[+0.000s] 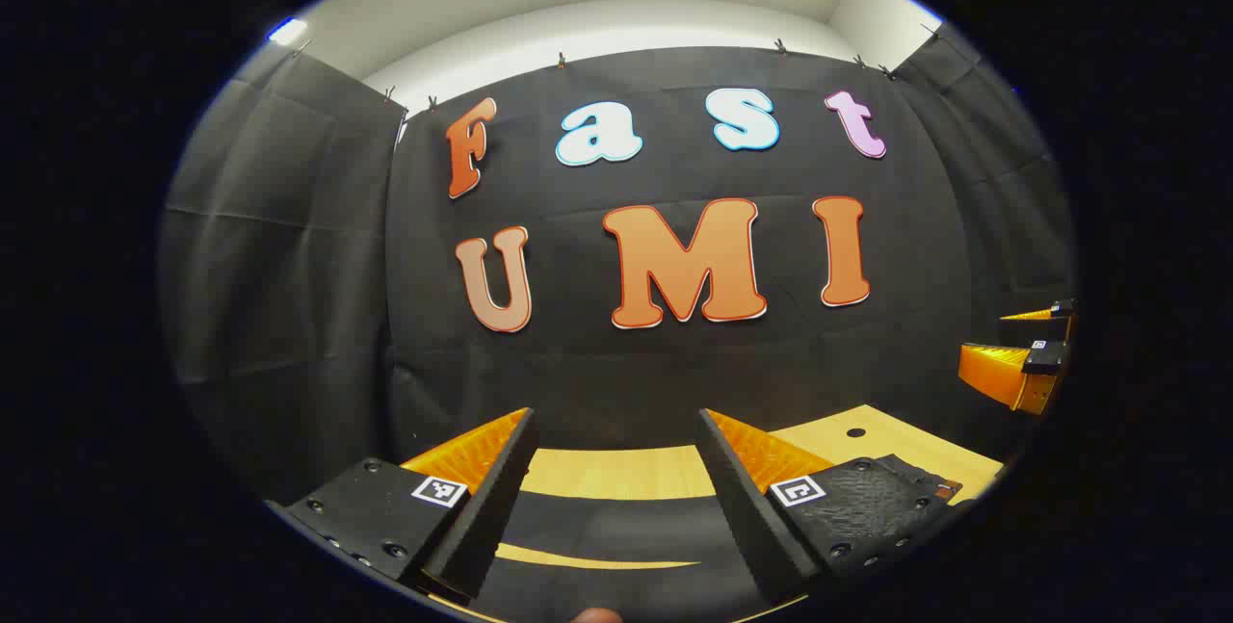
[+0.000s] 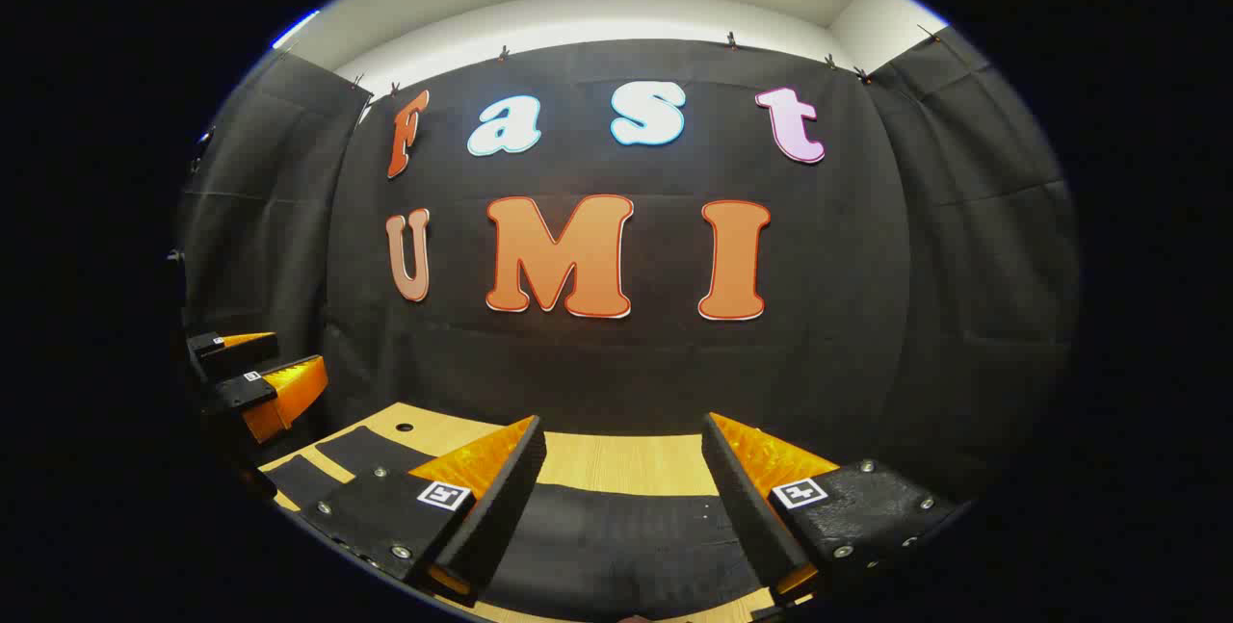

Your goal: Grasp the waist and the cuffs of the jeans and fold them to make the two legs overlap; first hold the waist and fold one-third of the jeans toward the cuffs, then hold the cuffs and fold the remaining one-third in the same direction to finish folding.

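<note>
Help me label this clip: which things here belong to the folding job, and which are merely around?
For the job:
- dark jeans
- left tongs, open
- right tongs, open

Merely around:
- wooden table
- black cloth wall

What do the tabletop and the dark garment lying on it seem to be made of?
The tabletop looks like pale wood or a wood-look laminate: faint straight grain, smooth matte surface. The jeans look like black denim, a dull woven cloth with a row of stitching near the edge.

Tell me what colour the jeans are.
Black jeans, lying on the wooden table; best in right gripper view.
</note>
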Available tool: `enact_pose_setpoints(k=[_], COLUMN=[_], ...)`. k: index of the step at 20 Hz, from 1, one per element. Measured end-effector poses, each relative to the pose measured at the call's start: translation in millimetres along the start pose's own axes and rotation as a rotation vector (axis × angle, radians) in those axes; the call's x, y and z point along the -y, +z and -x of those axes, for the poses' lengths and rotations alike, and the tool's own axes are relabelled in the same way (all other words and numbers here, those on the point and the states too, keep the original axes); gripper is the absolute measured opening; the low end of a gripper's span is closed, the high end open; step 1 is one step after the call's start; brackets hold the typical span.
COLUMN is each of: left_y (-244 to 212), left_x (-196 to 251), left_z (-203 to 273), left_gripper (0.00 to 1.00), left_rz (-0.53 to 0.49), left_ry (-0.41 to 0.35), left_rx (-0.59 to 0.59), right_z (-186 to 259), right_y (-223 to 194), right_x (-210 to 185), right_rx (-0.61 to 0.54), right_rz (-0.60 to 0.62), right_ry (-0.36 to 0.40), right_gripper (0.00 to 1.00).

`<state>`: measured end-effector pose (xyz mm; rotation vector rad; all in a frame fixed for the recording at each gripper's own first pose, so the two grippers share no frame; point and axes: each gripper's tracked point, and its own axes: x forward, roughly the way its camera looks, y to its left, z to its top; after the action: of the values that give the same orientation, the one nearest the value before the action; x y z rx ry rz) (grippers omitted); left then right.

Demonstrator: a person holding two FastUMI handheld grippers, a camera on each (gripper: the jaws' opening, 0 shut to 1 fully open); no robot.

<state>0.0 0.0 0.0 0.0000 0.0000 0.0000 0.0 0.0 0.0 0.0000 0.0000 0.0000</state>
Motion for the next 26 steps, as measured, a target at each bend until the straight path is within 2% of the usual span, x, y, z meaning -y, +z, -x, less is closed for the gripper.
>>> enact_pose_setpoints(k=[1,5,18,20,22,26], left_y=[-1,-1,-18,-24,-38,-62], left_x=[0,2,-8,-21,-30,-74], left_z=[0,0,-5,-7,-10,-10], left_gripper=[0.97,0.99,1.0,1.0,1.0,1.0], left_rz=[-0.003,-0.053,-0.088,-0.088,-0.056,-0.027], left_ry=[-0.001,0.017,0.085,0.111,0.123,0.223], left_rx=[-0.002,0.001,-0.037,-0.063,-0.103,-0.186], right_z=[2,0,-15,-16,-20,-23], right_y=[-2,-5,-17,-31,-54,-96], right_x=[1,7,37,48,62,97], right_rx=[-0.003,-0.004,-0.016,-0.054,-0.121,-0.247], right_rz=[0.002,-0.003,-0.005,-0.007,-0.011,-0.035], right_ry=[0.0,-0.005,-0.045,-0.058,-0.077,-0.13], right_gripper=[1.0,0.98,1.0,0.98,1.0,0.98])
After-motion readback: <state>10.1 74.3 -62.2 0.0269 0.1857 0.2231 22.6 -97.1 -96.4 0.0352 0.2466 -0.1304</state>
